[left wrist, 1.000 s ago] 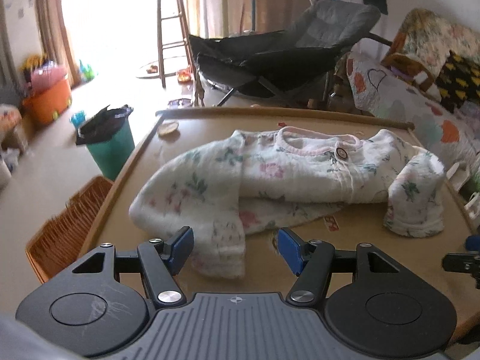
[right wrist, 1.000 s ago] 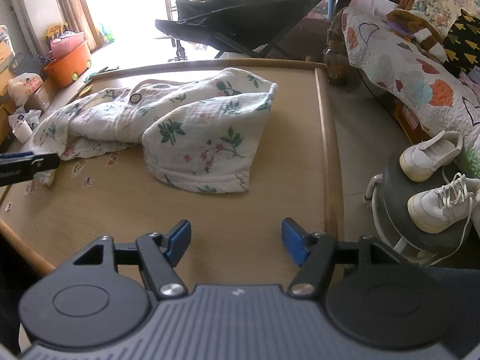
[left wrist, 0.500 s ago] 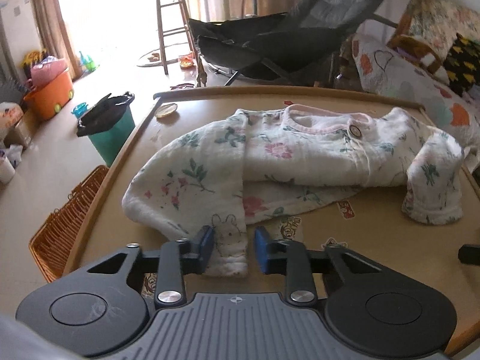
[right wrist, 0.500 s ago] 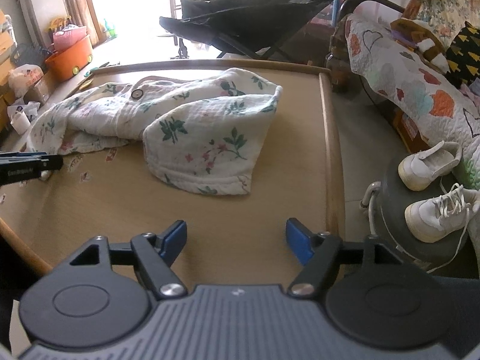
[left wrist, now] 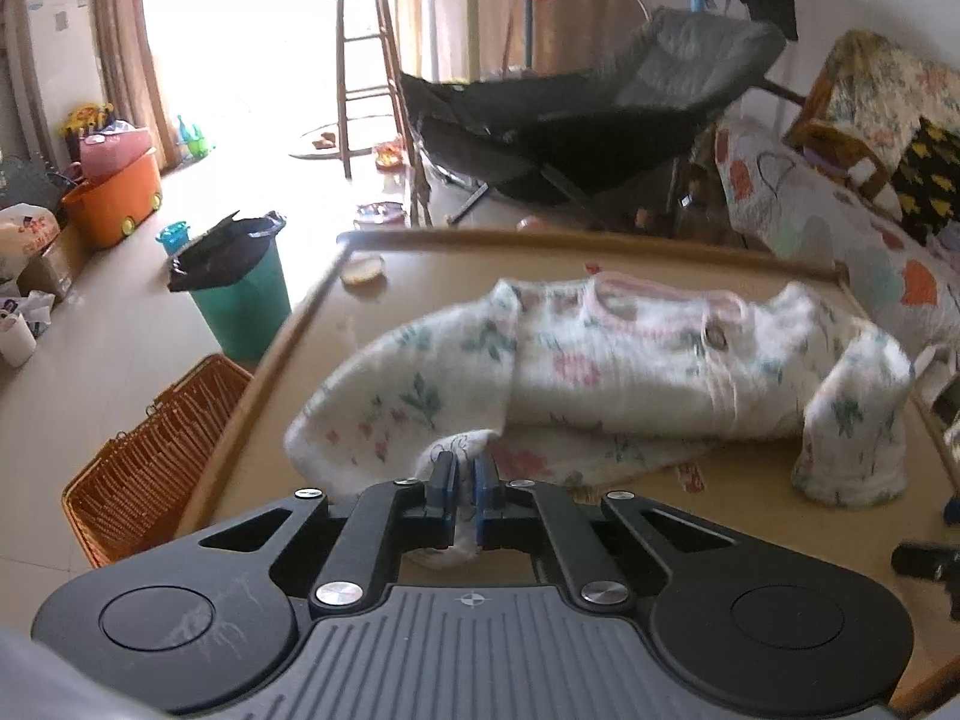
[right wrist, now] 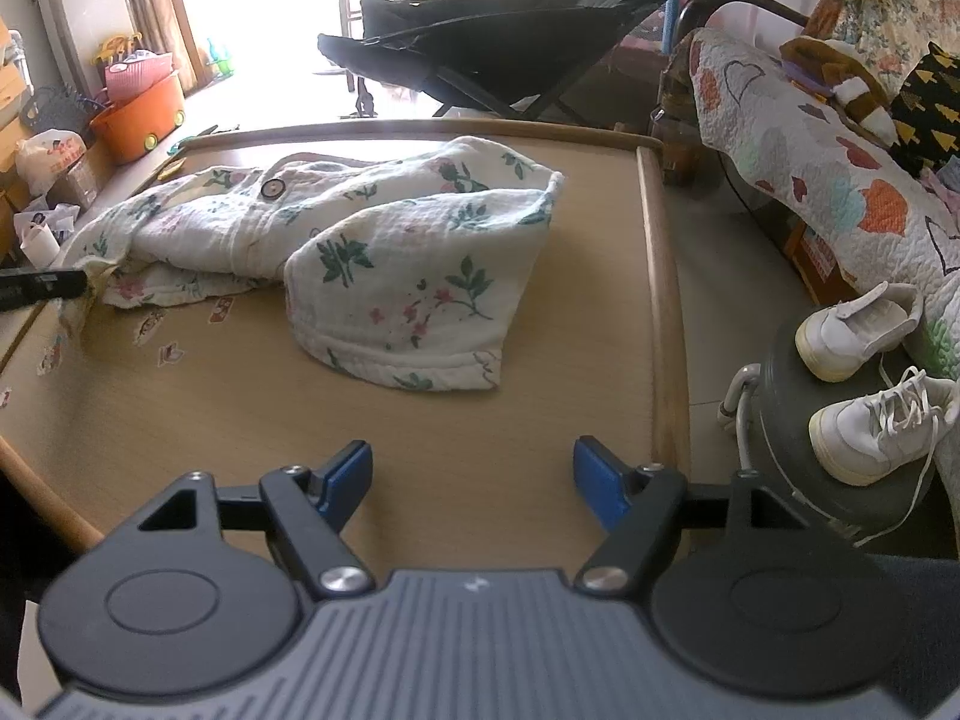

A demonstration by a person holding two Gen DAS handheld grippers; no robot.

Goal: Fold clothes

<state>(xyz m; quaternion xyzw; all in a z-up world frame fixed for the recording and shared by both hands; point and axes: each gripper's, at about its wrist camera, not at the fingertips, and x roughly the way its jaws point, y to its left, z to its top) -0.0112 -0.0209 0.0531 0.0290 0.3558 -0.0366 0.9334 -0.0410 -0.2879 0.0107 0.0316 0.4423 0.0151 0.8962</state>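
Note:
A white baby garment with a floral print (left wrist: 600,372) lies crumpled on a low wooden table (left wrist: 744,510). My left gripper (left wrist: 461,480) is shut on the cuff of its near sleeve, and cloth shows pinched between the blue pads. In the right wrist view the same garment (right wrist: 384,264) lies ahead, its other sleeve folded toward me. My right gripper (right wrist: 473,468) stands open above bare table wood, short of that sleeve's hem, with nothing between its fingers. The left gripper's tip (right wrist: 42,285) shows at the far left, at the garment's edge.
A wicker basket (left wrist: 150,468) and a green bin (left wrist: 240,294) stand on the floor left of the table. A dark folding chair (left wrist: 576,132) is behind it. White sneakers (right wrist: 864,372) rest on a grey stool at the right, by a quilted sofa (right wrist: 840,180).
My left gripper closed from wide open onto the sleeve cuff and has lifted it slightly. The right gripper has stayed in place, open.

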